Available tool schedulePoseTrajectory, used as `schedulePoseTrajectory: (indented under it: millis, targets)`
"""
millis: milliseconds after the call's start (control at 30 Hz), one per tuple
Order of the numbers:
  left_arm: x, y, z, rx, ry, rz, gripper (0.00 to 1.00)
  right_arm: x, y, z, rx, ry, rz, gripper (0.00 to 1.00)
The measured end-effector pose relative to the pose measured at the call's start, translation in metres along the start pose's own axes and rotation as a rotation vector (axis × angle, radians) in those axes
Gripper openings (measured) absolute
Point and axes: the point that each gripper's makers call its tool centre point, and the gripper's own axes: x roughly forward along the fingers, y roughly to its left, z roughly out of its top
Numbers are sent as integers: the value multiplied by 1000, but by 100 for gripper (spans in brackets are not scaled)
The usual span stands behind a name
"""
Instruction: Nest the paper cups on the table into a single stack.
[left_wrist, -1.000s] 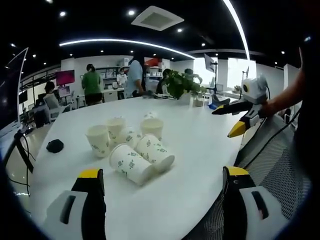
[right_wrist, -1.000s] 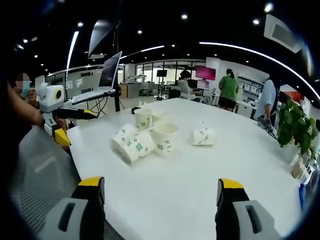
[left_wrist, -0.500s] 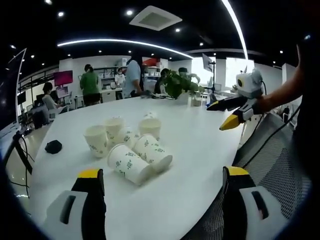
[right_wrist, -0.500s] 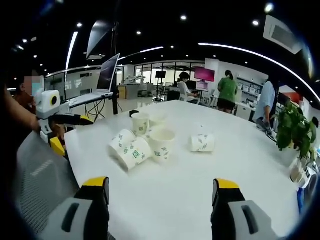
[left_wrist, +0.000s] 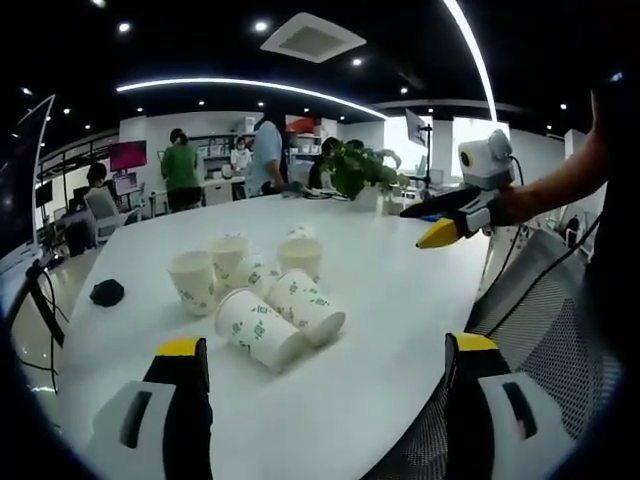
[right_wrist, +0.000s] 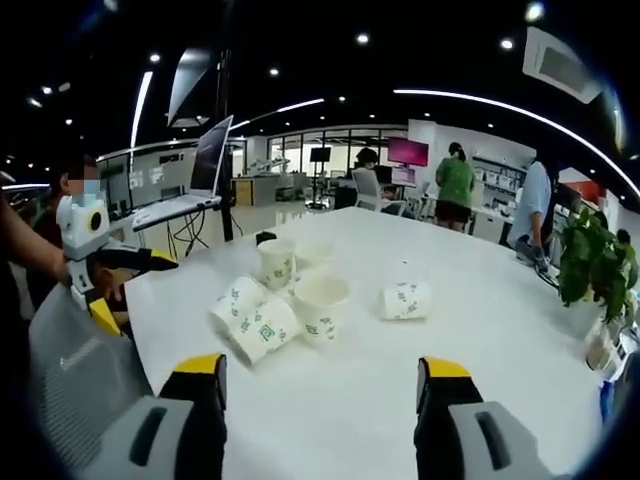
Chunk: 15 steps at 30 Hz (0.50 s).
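A: Where do the paper cups (left_wrist: 255, 290) sit for you?

B: Clustered on the white table (left_wrist: 380, 300), mid-surface. In the left gripper view two cups lie on their sides, touching, mouths toward you. Behind them three stand upright, and another lies tipped among them. In the right gripper view one cup (right_wrist: 405, 299) lies on its side apart from the cluster, off to the right.

A: Your left gripper (left_wrist: 325, 385)?

B: Jaws spread wide, yellow-tipped, nothing between them. It hangs over the near table edge, short of the cups. You see it also in the right gripper view at far left, held in your hand beside a mesh chair back (right_wrist: 75, 370).

A: And the right gripper (right_wrist: 322, 400)?

B: Same: jaws well apart, empty, cups ahead of it and untouched. In the left gripper view it hangs above the table's right edge, tips pointing toward the table.

A: Anything else on the table?

B: A small black object (left_wrist: 106, 292) left of the cups, a potted plant (left_wrist: 358, 168) at the far side. A laptop (right_wrist: 195, 175) stands raised near the table's corner. People stand in the background.
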Motion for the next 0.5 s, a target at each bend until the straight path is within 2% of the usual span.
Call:
schedulePoseTrajectory:
  millis: [167,300,500]
  targets:
    - [-1,0,0,-4,1,0,98,6,-1,0,0,2,23,74]
    - [0,-2,-2,2,9,-9,98,11,1,3,-44,9,40,71]
    - [-1,-2,-1,1,6,-6,98,18,0,6,-58,13,49,66]
